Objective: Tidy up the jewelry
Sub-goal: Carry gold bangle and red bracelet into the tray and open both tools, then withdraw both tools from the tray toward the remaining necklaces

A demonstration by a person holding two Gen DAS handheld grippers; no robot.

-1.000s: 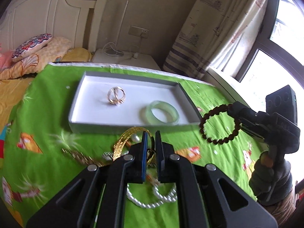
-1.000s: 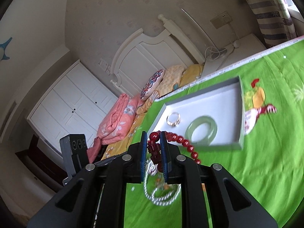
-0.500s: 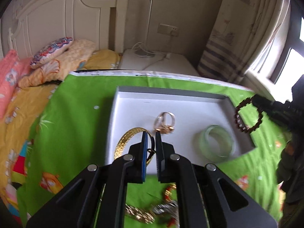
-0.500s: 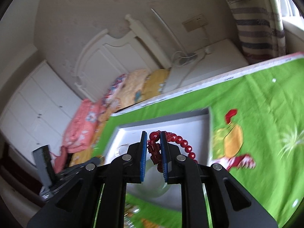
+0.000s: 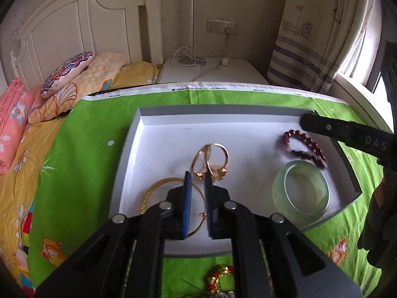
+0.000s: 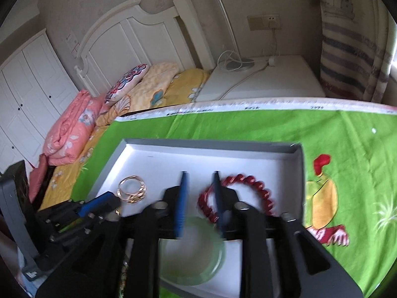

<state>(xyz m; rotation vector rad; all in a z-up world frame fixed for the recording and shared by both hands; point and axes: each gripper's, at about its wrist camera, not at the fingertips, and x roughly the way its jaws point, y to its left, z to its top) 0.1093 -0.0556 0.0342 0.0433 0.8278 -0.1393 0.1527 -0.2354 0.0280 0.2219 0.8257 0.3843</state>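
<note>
A grey tray with a white floor (image 5: 161,149) lies on the green cloth. In it are gold rings (image 5: 211,161), a green jade bangle (image 5: 301,193), a red bead bracelet (image 5: 304,149) and a gold bangle (image 5: 158,191). My left gripper (image 5: 197,181) hovers over the gold bangle with its jaws slightly parted; the bangle rests on the tray floor. My right gripper (image 6: 199,186) is open just above the red bead bracelet (image 6: 248,188), which lies loose in the tray (image 6: 153,159) beside the jade bangle (image 6: 193,253).
More jewelry, red and gold (image 5: 218,275), lies on the green cloth (image 5: 82,161) in front of the tray. A bed with pillows (image 5: 67,79) is at the left, a white nightstand (image 5: 211,74) behind, a curtain (image 5: 310,37) at the right.
Both grippers moved over the tray. My right gripper opened and the red bead bracelet dropped into the tray. My left gripper's jaws parted and the gold bangle now lies in the tray.
</note>
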